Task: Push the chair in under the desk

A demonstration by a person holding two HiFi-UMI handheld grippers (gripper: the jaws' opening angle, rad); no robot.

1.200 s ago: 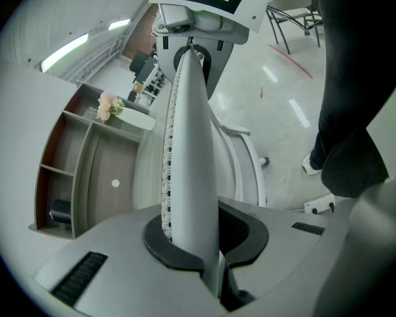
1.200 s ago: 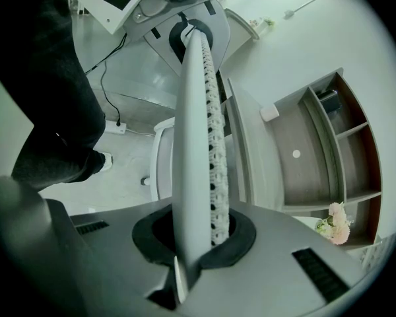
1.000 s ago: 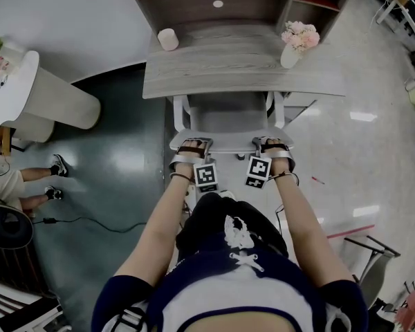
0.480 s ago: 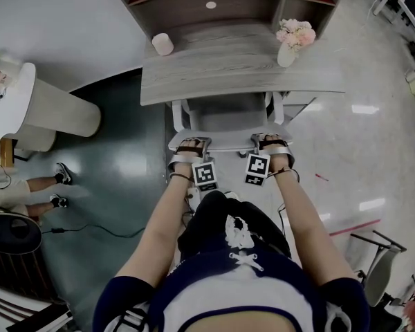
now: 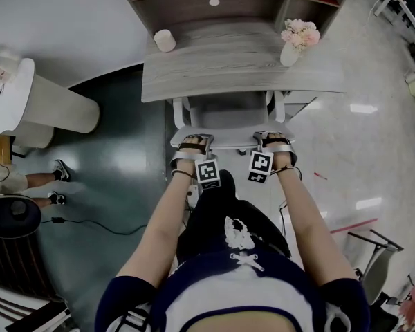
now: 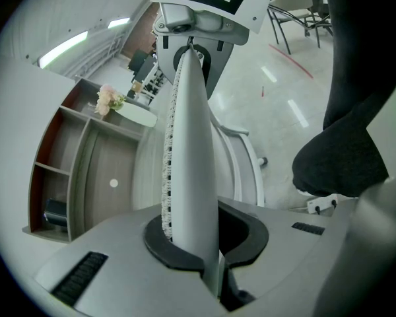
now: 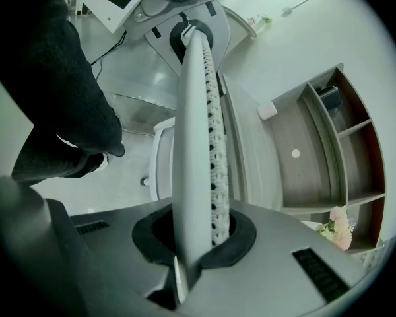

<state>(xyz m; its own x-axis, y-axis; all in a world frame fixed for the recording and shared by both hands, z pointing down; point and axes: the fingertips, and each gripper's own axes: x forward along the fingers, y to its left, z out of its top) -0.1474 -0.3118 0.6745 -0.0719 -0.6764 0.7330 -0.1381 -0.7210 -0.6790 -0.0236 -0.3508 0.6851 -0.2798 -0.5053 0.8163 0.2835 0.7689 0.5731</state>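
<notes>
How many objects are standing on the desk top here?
2: a white cup at the back left of the desk, and a vase of pink flowers toward its right edge. None looks hidden.

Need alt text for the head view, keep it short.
Seen from above, a person clamps the left gripper and right gripper on the back of a white chair that sits partly under a grey desk. On the desk stand a vase of pink flowers and a small white cylinder.
</notes>
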